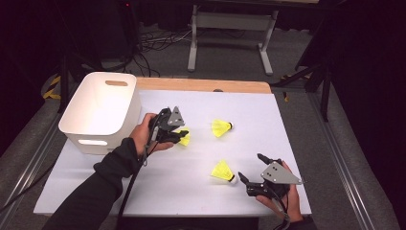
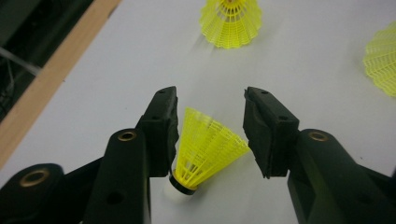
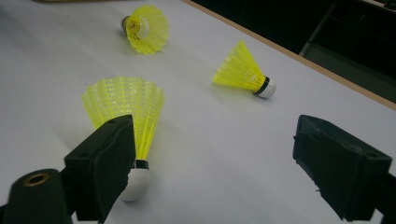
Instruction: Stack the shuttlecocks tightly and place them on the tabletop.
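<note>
Nearest the person's edge of the white table (image 1: 158, 191): right gripper (image 1: 252, 168), held in the right hand (image 1: 282, 199), jaws spread wide with nothing between them. Just to its left, touching nothing but the table top: near shuttlecock (image 1: 223, 171), yellow skirt, white cork toward the gripper. In the right gripper view, same shuttlecock (image 3: 126, 116) lying beside one jaw, partly hidden behind it, outside the gap.

Farther in, toward the table's middle: left gripper (image 1: 181, 136) in the left hand (image 1: 146, 134), dark sleeve trailing back to the bottom edge. Jaws partly open around the middle shuttlecock (image 2: 205, 147), which lies on the table in the gap; one jaw close against the skirt or just touching it, the other standing clear, so no grip on it.

To the right of that, apart from both grippers: third shuttlecock (image 1: 221, 127), on its side, cork pointing right.

Farther left, at the table's left edge: white bin (image 1: 101, 112) with handle slots, just beside the left hand.

Beyond, along the far side: wooden strip (image 1: 206, 85) of table edge, then dark floor with cables (image 1: 153, 40) and a grey frame (image 1: 232, 21).
</note>
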Tool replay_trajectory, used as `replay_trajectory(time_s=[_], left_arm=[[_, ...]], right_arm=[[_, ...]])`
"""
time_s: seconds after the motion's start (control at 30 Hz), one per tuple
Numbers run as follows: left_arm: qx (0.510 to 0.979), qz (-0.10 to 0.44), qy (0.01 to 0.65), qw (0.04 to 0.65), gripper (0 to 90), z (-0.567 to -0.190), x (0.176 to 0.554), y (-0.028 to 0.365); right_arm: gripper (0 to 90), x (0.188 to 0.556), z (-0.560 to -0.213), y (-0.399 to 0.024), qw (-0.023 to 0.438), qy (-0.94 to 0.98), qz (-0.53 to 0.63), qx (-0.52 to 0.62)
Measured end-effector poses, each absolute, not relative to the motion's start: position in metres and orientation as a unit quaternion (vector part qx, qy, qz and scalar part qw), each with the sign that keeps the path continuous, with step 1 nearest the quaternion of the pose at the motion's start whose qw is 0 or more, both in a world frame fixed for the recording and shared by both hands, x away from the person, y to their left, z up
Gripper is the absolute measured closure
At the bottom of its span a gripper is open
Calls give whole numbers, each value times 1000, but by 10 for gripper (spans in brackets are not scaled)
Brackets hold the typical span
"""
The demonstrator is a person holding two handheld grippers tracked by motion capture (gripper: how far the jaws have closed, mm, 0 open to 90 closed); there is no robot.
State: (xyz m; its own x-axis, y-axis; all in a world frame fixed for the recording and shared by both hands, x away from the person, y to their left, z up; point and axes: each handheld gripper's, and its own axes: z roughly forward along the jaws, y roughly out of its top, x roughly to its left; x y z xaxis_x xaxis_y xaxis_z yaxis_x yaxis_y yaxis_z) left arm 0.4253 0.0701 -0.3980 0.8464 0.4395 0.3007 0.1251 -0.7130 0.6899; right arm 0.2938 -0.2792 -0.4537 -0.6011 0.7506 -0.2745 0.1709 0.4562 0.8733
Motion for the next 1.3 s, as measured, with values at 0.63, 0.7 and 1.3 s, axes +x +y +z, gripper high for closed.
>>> replay_trajectory(time_s=[0.63, 0.7, 1.3], left_arm=[[828, 303, 125, 456, 262, -422, 359, 136], [821, 298, 126, 470, 229, -427, 353, 145], [791, 266, 183, 519, 120, -473, 316, 214]], right_arm=[[147, 297, -452, -279, 330, 781, 429, 313], [143, 297, -450, -279, 322, 782, 432, 314], [104, 313, -443, -237, 224, 846, 398, 277]])
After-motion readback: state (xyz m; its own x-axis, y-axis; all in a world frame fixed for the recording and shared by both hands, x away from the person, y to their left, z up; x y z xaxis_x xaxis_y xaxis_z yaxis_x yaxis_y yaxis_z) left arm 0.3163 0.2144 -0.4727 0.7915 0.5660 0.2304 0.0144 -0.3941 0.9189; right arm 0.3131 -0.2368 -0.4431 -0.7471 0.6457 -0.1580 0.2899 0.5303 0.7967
